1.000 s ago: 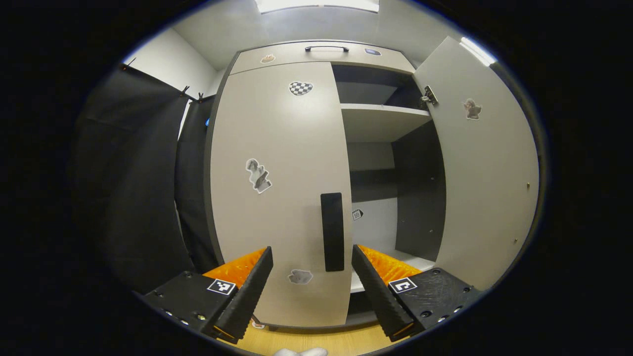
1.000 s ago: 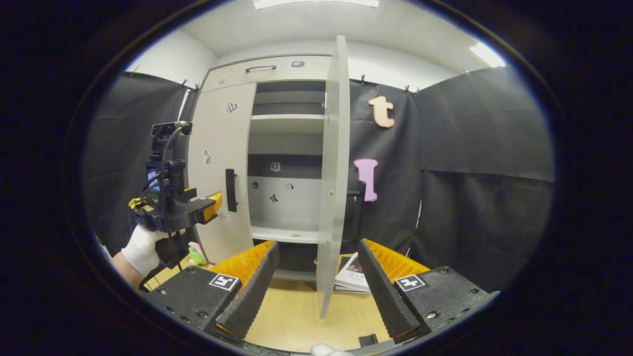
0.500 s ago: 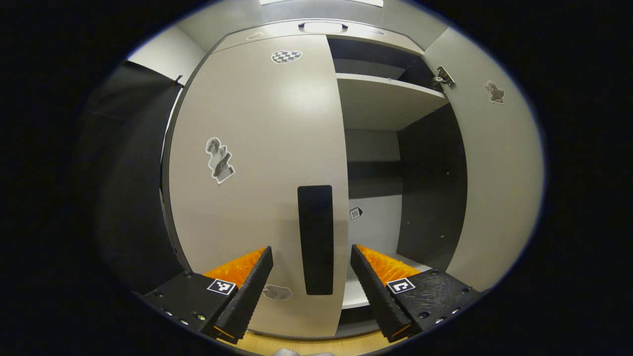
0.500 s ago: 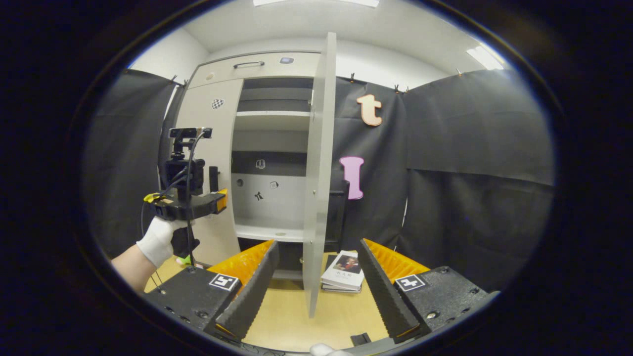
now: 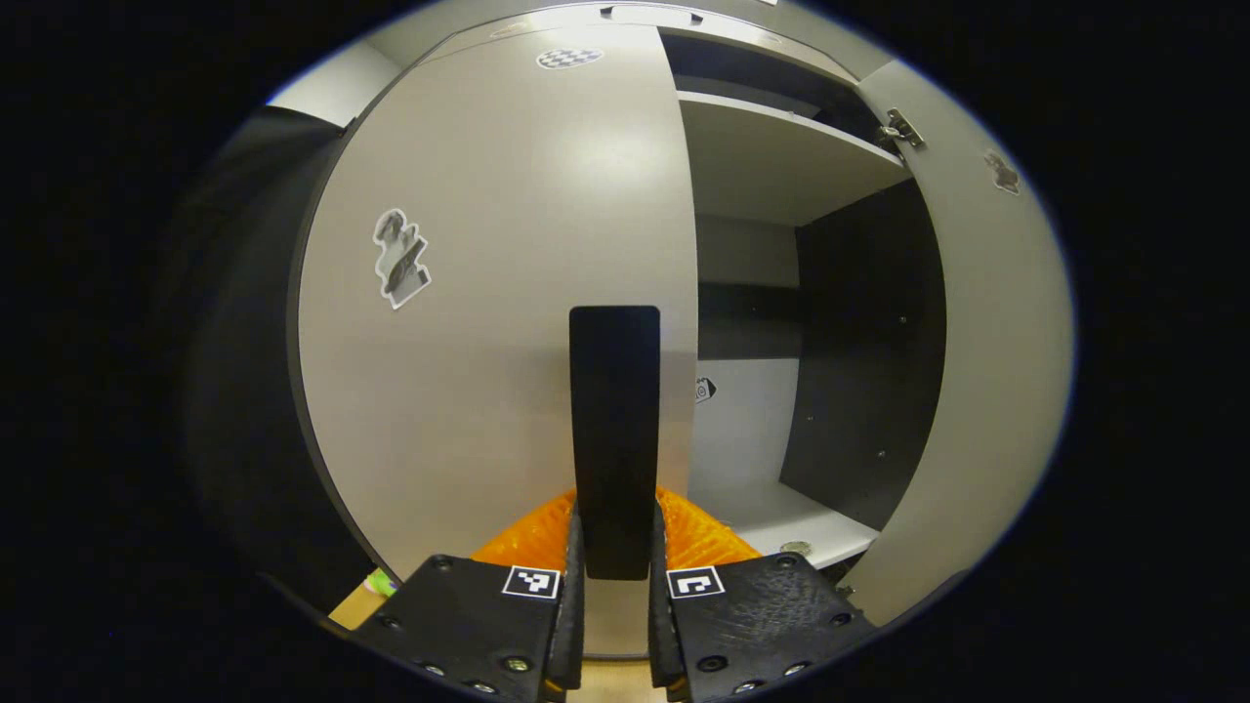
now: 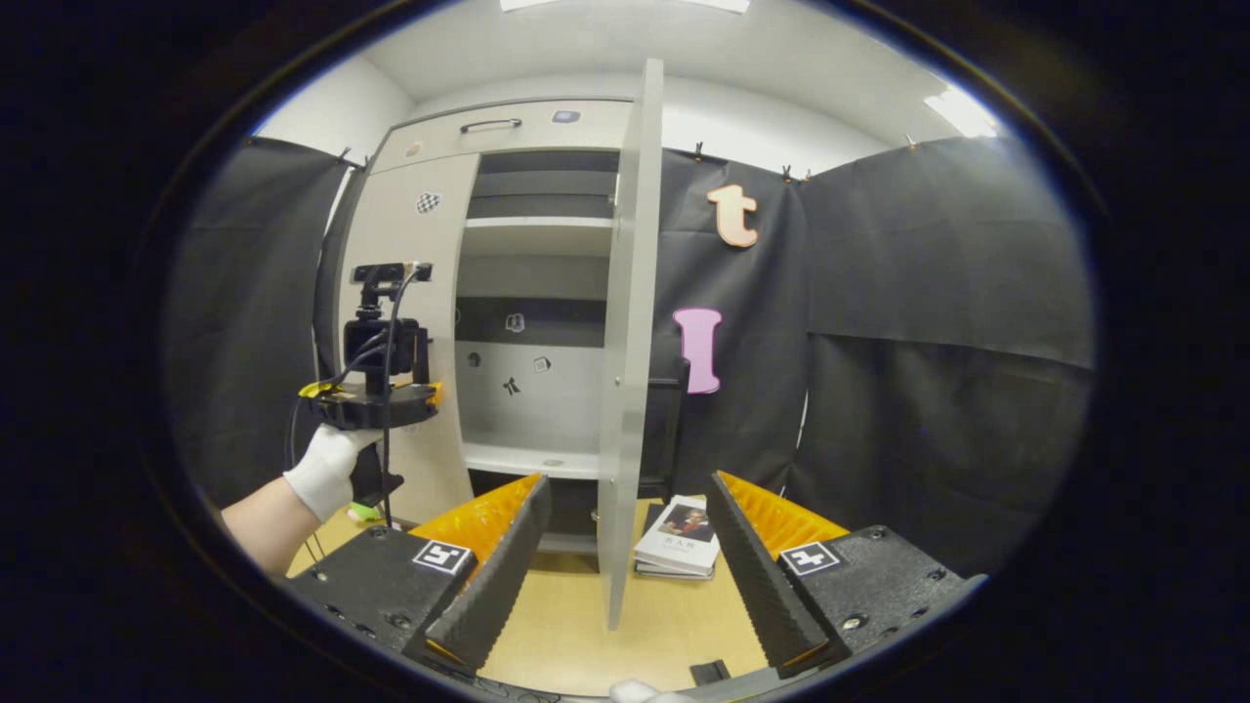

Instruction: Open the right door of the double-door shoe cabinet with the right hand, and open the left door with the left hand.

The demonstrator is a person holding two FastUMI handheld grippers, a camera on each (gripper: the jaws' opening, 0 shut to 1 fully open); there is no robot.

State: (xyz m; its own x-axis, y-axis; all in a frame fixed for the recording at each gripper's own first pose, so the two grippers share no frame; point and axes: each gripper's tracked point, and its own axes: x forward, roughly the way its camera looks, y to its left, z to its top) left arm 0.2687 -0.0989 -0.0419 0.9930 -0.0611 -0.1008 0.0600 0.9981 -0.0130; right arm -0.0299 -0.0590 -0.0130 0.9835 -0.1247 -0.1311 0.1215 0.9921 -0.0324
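In the left gripper view the grey left door of the shoe cabinet stands closed, close in front of me. My left gripper is shut on that door's upright black handle, a finger on each side. The right door is swung wide open, baring shelves. In the right gripper view my right gripper is open and holds nothing. The open right door shows edge-on just beyond it. The left gripper, held by a gloved hand, sits at the left door.
A stack of books lies on the wooden floor beside the cabinet's base. Black cloth walls close the booth on the right and left. A drawer with a dark handle tops the cabinet.
The left gripper moved forward to the left door and its fingers closed on the black handle. The right gripper stayed nearly still, open, back from the opened right door.
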